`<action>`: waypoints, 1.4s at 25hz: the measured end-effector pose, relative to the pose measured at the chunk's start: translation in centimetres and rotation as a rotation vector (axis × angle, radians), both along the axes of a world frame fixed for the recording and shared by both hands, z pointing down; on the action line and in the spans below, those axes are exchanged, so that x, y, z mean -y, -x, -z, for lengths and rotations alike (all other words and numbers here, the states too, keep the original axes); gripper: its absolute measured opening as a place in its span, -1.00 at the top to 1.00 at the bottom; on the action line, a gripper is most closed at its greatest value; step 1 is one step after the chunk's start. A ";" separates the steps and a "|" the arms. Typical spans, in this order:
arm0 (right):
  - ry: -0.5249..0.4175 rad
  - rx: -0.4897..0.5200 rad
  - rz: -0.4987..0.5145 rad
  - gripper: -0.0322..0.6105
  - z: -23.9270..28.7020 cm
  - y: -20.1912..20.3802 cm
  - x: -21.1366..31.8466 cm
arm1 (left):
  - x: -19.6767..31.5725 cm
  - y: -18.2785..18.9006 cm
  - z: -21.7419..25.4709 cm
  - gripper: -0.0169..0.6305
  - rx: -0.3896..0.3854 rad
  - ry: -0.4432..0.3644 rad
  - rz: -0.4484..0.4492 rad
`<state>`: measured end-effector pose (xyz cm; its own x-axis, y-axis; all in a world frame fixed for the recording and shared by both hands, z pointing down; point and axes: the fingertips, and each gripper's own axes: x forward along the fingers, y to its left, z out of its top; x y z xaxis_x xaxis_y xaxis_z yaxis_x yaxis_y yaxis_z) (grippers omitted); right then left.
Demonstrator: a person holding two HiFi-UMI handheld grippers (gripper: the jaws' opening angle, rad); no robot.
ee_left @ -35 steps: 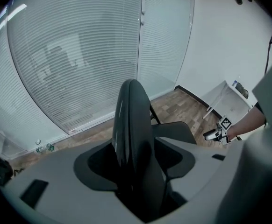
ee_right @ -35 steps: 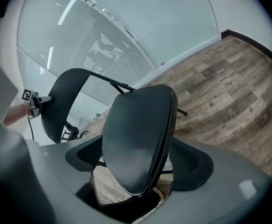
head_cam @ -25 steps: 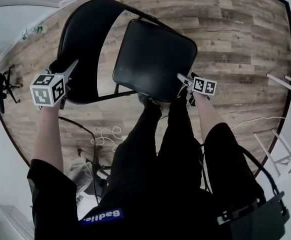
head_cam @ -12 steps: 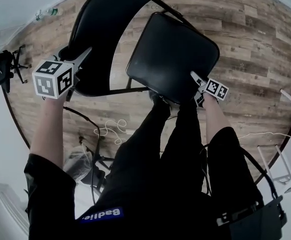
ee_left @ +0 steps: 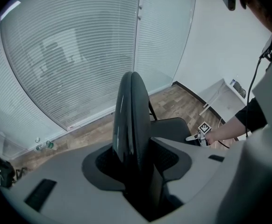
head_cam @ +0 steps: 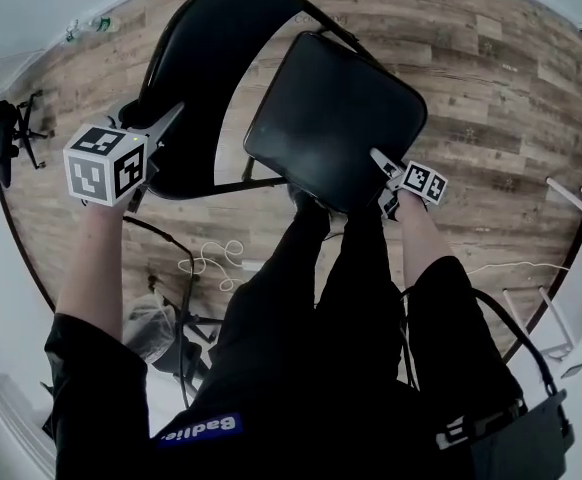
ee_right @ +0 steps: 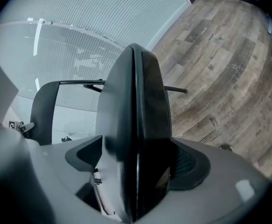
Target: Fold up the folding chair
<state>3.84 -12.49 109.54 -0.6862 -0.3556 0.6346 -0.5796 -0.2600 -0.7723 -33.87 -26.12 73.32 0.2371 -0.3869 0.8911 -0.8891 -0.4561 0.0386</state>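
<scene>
Left hand-held gripper (head_cam: 166,128), jaws just closing on the backrest (ee_left: 131,120) edge, and right hand-held gripper (head_cam: 381,173), pinching the seat (ee_right: 136,125) front, hold the open folding chair (head_cam: 311,118) on the floor (head_cam: 491,88), where smooth padding might slip free once folding begins.

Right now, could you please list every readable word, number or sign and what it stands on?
Blue tag on the person's clothing: white print, not read off.
Left cube and right cube: square marker patterns, no words.
Bottle by the wall: too small to read.
Chair: no print visible.
</scene>
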 end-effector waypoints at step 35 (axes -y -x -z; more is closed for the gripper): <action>-0.095 0.081 0.148 -0.20 27.7 12.6 1.6 | -8.9 -14.9 15.6 0.74 -0.084 0.069 -0.084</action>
<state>-8.79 -14.11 81.83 -0.7829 -0.3024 0.5438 -0.5413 -0.1000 -0.8349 -18.93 -17.23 57.75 0.3408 -0.3014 0.8905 -0.8403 -0.5225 0.1447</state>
